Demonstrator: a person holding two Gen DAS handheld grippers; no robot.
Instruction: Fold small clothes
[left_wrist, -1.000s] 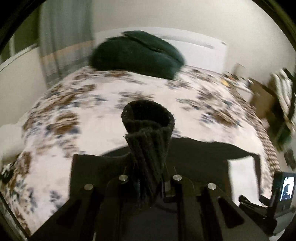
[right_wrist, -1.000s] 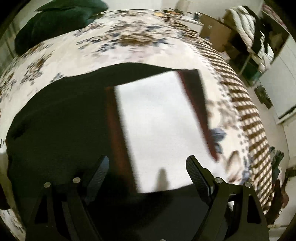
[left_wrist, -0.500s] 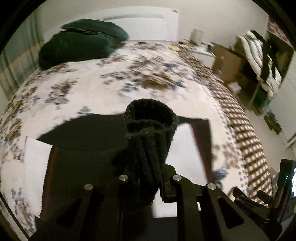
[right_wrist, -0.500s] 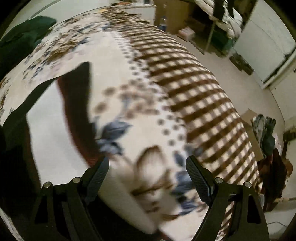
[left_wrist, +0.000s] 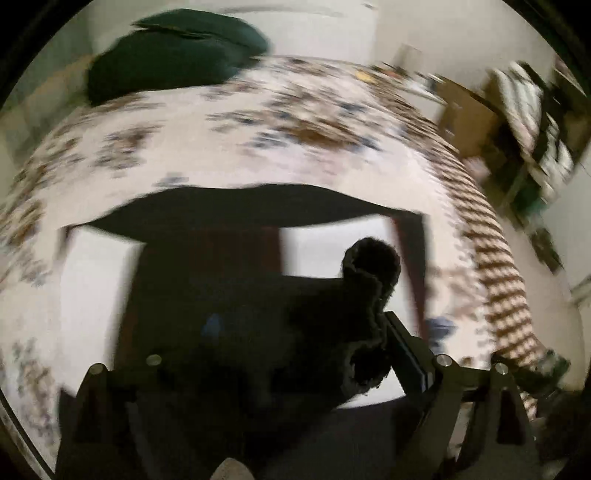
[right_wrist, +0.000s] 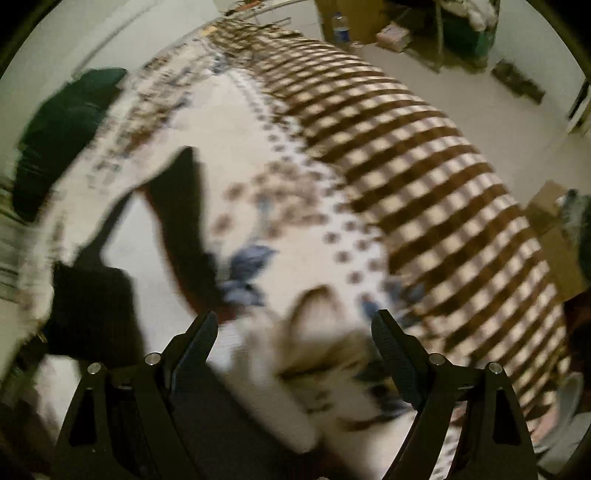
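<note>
The left gripper (left_wrist: 295, 332), seen from its own wrist camera, has its jaws opening; only its right finger (left_wrist: 406, 347) is clear, the left one lost in dark blur. A black ribbed knit sock (left_wrist: 369, 291), its round cuff pointing away from the camera, lies just against the inner face of that right finger, inside the gap but not pressed from both sides. The sock sits over a dark cloth with white panels and maroon edges (left_wrist: 99, 280) that is spread on the floral bedspread (left_wrist: 229, 147), and a dark green pillow (left_wrist: 166, 55) lies at the far end of that bedspread. The right gripper (right_wrist: 293, 332) stands wide apart with nothing between its fingers, pointing down at the bedspread's near corner, just beside the cloth's maroon edge (right_wrist: 184, 240). Beyond that cloth the bedspread's brown checked border (right_wrist: 424, 177) hangs over the side.
</note>
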